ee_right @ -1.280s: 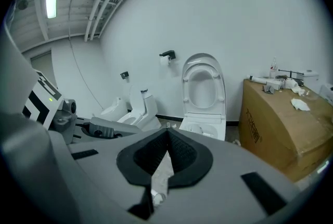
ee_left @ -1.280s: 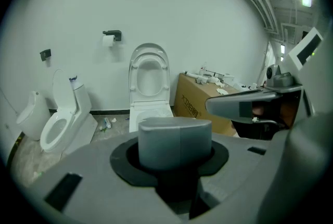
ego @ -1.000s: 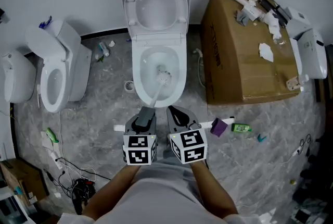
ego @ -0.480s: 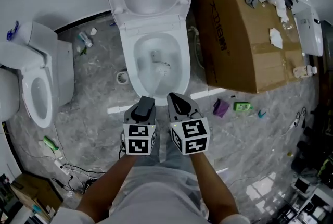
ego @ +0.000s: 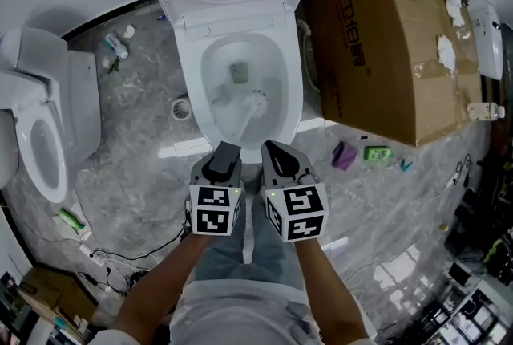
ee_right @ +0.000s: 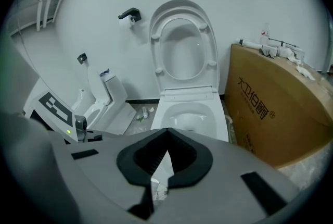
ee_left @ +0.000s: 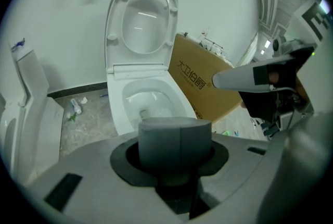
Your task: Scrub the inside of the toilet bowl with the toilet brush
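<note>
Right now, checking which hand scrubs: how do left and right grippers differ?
The left gripper holds the toilet brush, its head down in the toilet bowl; the right gripper holds nothing. The left gripper's jaws wrap the grey handle; the right gripper's tips meet. Both hang side by side before the bowl.

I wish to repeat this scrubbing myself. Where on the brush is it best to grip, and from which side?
Grip the brush at the grey top end of its handle, coming from the front of the bowl. The handle slants up toward the person, with the head down inside the bowl, so only that end is free. The left gripper is shut on it there.
</note>
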The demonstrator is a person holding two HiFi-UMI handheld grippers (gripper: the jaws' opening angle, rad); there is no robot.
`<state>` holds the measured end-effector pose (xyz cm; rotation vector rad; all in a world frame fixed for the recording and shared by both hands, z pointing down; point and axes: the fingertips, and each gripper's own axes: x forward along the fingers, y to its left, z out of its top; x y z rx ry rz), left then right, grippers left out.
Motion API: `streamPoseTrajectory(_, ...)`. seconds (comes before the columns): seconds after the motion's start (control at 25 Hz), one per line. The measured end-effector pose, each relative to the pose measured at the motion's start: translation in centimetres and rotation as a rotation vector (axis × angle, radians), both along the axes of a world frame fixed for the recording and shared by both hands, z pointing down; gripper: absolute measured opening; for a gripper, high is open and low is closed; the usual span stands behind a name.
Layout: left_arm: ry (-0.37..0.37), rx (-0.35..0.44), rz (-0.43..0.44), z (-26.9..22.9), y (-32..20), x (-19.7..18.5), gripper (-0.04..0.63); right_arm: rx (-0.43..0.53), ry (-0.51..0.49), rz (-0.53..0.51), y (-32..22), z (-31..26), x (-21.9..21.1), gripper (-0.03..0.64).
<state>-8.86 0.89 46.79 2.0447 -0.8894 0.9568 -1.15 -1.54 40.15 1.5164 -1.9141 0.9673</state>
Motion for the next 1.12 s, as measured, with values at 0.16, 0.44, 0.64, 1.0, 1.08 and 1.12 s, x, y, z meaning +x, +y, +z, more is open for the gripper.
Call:
streamPoseTrajectory(0.16,0.005,-0.013,0.021,2.5,-0.1,0.7,0.158,-0.010,0.001,0.004,-1.1,2.5,0.6,-0.002)
streamPoseTrajectory(0.44,0.022,-0.002,0.055,6.3,0.2,2.6,0.158,-0.013,0.012,-0.027,-1.5,6.3,2.1,-0.002)
streamPoseTrajectory(0.64,0.035,0.027,0.053,7.7,0.1,4.2,0.158,-0.022,-0.002,-0.048,-0.4,8.5,3.0,-0.002)
streamPoseTrajectory(1.0,0.063,0.088,-0.008,8.8,-1.2,6.3,0.158,0.005,-0.019,-0.110,-0.2,10.6,4.5,-0.002)
streamPoseTrajectory(1.08,0.064,0.106,-0.026,9.0,-1.9,6.7,0.158,0.012,-0.024,-0.119,-0.5,10.9,5.0,-0.002)
streamPoseTrajectory(1.12,0.065,0.113,-0.038,9.1,-2.4,7.0,0.158,0.015,-0.026,-0.123,-0.6,11.1,5.2,-0.002)
